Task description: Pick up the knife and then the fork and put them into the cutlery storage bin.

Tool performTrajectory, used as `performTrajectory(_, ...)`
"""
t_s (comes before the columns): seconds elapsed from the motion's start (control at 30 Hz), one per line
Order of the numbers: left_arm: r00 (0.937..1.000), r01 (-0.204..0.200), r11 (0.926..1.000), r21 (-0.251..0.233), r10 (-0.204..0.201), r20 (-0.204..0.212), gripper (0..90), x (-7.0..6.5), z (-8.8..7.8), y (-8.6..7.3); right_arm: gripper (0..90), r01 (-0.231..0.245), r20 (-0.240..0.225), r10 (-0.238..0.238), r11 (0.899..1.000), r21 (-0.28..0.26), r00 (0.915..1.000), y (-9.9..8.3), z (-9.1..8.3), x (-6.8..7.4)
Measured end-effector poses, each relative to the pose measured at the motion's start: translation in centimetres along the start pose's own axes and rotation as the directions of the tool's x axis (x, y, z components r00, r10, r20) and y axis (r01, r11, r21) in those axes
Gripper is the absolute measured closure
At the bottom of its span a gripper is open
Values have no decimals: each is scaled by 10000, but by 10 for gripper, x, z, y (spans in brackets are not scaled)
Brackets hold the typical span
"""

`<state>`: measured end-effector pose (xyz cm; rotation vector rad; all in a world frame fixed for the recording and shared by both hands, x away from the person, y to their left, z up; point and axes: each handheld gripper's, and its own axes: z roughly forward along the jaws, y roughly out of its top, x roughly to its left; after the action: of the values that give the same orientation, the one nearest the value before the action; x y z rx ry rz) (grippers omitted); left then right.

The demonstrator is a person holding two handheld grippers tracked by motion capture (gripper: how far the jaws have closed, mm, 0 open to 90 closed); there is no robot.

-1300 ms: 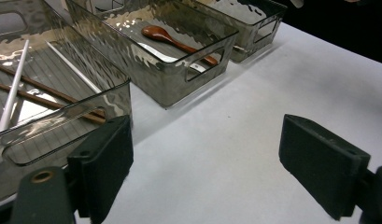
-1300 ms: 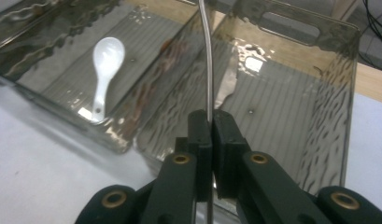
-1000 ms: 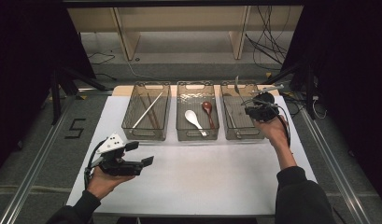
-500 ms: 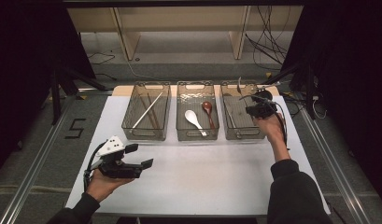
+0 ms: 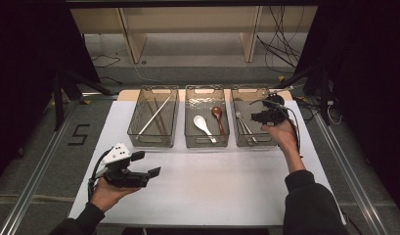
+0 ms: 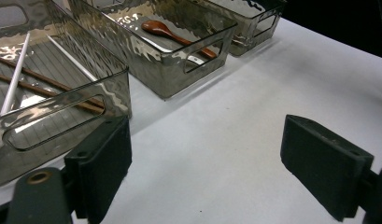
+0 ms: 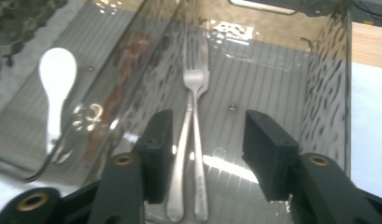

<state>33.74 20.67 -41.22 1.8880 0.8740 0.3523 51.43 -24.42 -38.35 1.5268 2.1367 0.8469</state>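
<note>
Right gripper (image 5: 262, 116) is hovering over the rightmost bin (image 5: 243, 94), its jaws having just been opening and now released, with nothing clamped between them. Two forks (image 7: 194, 121) are lying side by side on that bin's floor, directly under the jaws. Left gripper (image 5: 151, 172) is sitting idle at the near left of the table (image 5: 212, 186), jaws spread wide, empty.
</note>
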Motion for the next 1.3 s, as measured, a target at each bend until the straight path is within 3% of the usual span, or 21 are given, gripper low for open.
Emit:
performTrajectory(0.3, 9999, 114, 9998, -165, -114, 10, 160, 0, 0, 0, 396, 529, -1058, -613, 9954, -803, 9925, -15, -28, 25)
performTrajectory(0.4, 9999, 166, 9997, -188, -166, 9, 160, 1, 0, 0, 377, 821, -1508, -982, 9906, -1094, 9837, -27, -37, 37)
performTrajectory(0.57, 9998, 209, 9995, -237, -208, 40, 160, 3, -1, 0, 357, 508, -2398, -867, 9871, -1518, 9669, -45, -47, 50)
performTrajectory(0.97, 9996, 208, 9993, -325, -202, 205, 159, 1, -1, -1, 303, 756, -3153, -1567, 9641, -2546, 9360, -74, -70, 80)
performTrajectory(1.3, 9995, 190, 9994, -293, -183, 269, 159, 1, 0, -1, 300, 846, -3459, -1847, 9549, -2847, 9199, -94, -79, 92)
